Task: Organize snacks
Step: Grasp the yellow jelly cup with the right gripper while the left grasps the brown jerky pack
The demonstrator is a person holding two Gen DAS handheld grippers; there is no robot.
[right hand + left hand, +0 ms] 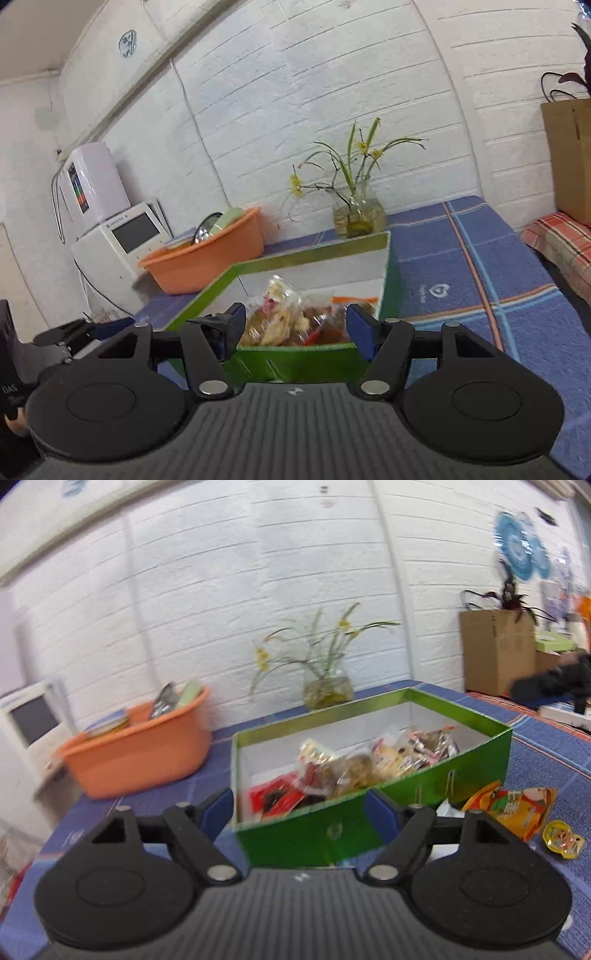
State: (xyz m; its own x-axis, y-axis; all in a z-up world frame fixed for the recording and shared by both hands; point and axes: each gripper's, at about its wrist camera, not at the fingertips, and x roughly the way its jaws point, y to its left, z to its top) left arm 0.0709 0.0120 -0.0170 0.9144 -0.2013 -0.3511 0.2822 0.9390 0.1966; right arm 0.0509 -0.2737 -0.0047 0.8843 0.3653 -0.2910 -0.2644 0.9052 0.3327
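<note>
Left tongs (299,808) stand wide with nothing between the blue pads, and right tongs (295,328) likewise stand wide and empty; neither pair presses on anything that I can see. Both face the green box (476,760), which sits on the blue checked tabletop (461,258) just ahead of and slightly below each pair. The left view meets one long wall of the box; the right view looks in over an end wall, with the long axis running away from it. The box already holds a heap of wrapped snacks (369,764); too jumbled and blurred to count, certainly several. Still outside it, on the tabletop to the right of the box in the left view, lie loose items: one orange snack packet (517,808) close to the box's near right corner and one small yellow round sweet (561,842) just beside the packet. So two loose pieces counted; something pale by the box corner I cannot identify. They do not show in the right view, so I cannot judge which hand is nearer. My judgement: the next pick is the orange packet, flat on the cloth, long axis roughly diagonal. Other things: one orange basin (140,753) with a few items standing in it, left of the box and apart from it; one glass vase (358,214) with yellow flowers behind the box.
</note>
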